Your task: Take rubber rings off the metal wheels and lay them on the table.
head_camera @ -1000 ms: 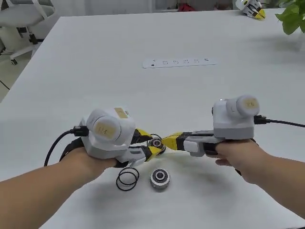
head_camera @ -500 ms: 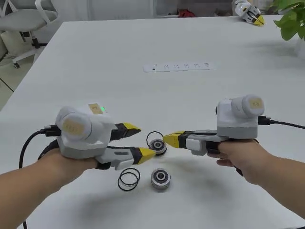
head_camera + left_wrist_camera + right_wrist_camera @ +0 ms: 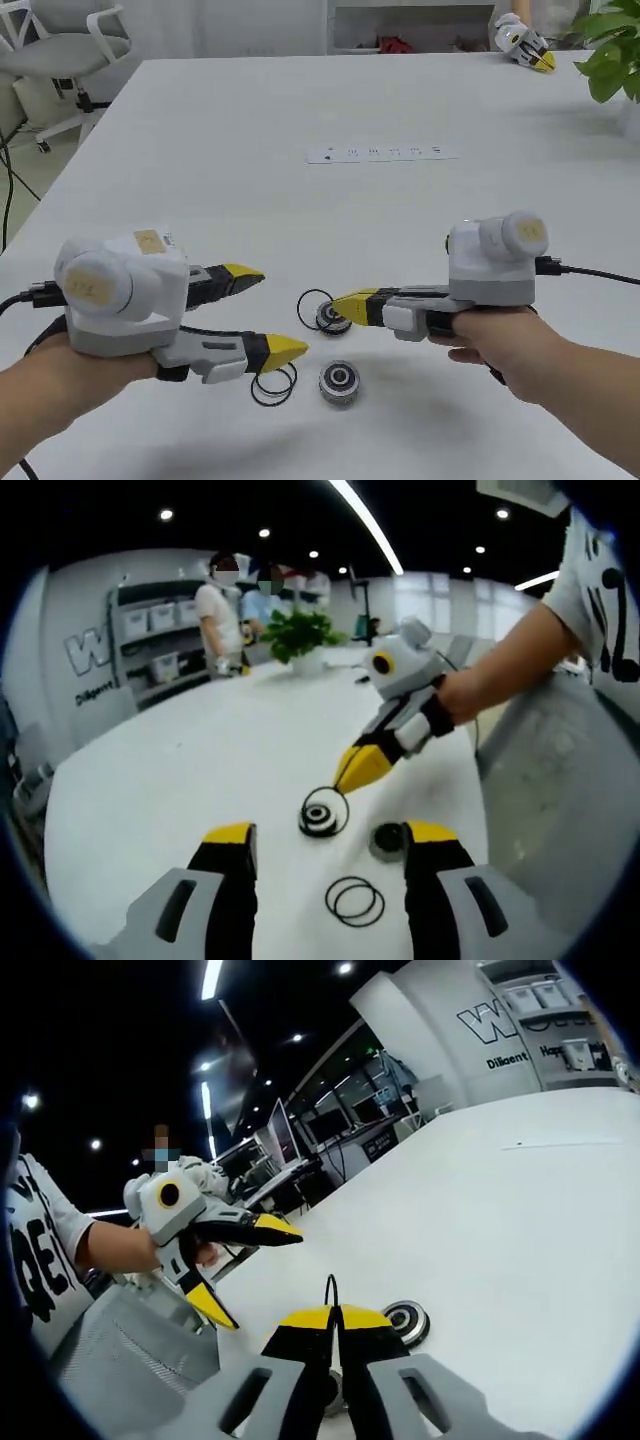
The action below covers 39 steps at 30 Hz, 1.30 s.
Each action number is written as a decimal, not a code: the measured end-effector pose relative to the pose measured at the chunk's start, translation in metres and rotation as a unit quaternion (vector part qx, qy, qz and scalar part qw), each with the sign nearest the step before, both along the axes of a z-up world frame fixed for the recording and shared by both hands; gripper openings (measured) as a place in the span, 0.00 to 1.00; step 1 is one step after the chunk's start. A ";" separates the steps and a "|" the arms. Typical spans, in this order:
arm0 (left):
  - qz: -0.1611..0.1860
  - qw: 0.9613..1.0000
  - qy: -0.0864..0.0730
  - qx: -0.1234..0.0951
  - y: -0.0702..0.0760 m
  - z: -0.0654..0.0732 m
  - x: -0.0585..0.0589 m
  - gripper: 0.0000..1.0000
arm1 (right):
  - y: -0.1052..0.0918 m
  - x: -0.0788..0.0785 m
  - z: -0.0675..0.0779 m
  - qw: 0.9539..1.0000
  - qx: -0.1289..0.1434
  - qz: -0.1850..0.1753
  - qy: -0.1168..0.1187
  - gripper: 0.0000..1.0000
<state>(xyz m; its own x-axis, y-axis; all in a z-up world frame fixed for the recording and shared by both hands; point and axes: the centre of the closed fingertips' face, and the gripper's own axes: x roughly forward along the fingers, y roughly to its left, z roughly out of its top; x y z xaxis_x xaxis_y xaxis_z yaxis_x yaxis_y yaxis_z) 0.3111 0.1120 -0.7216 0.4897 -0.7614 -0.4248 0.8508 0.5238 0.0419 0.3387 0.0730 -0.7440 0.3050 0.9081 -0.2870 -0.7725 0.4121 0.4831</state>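
Note:
My right gripper point(image 3: 338, 302) is shut on a thin black rubber ring point(image 3: 311, 305), which loops out to the left of a metal wheel point(image 3: 332, 318) lying on the white table point(image 3: 300, 200). In the right gripper view the ring point(image 3: 330, 1290) sticks up from the shut jaws, with a wheel point(image 3: 405, 1322) beside them. My left gripper point(image 3: 268, 312) stands open and holds nothing, left of that wheel. A second wheel point(image 3: 339, 380) lies nearer me, with two loose rings point(image 3: 272, 384) beside it. In the left gripper view the wheel point(image 3: 321, 816), the loose rings point(image 3: 354, 900) and the right gripper point(image 3: 362, 768) lie ahead.
A white power strip point(image 3: 380, 153) lies mid-table. A plant point(image 3: 612, 48) and a spare gripper point(image 3: 524, 40) sit at the far right corner. An office chair point(image 3: 55, 50) stands past the table's left edge. Cables trail from both grippers. People stand in the background point(image 3: 225, 610).
My left gripper has opened, let go of the wheel and drawn back to the left. The right gripper keeps hold of the ring, and the wheel now rests on the table.

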 end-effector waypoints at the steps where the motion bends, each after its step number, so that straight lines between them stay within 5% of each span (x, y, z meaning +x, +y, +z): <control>1: 0.000 1.000 -0.004 0.004 0.002 0.000 -0.001 0.62 | 0.002 -0.002 0.000 1.000 0.000 0.002 0.000 0.00; 16: 0.033 0.999 0.006 -0.004 0.033 -0.002 -0.014 0.68 | 0.028 -0.023 -0.015 0.999 -0.018 0.044 0.012 0.00; 39: 0.047 0.999 0.019 -0.007 0.043 -0.010 -0.012 0.68 | 0.039 -0.031 -0.045 0.996 -0.047 0.054 0.046 0.00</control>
<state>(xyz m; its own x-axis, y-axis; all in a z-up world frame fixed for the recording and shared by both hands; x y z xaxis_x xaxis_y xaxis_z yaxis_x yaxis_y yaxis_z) 0.2988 0.1548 -0.7316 0.5441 -0.7182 -0.4337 0.7981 0.6025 0.0034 0.3076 0.1125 -0.7890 0.1751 0.9023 -0.3938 -0.7697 0.3749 0.5168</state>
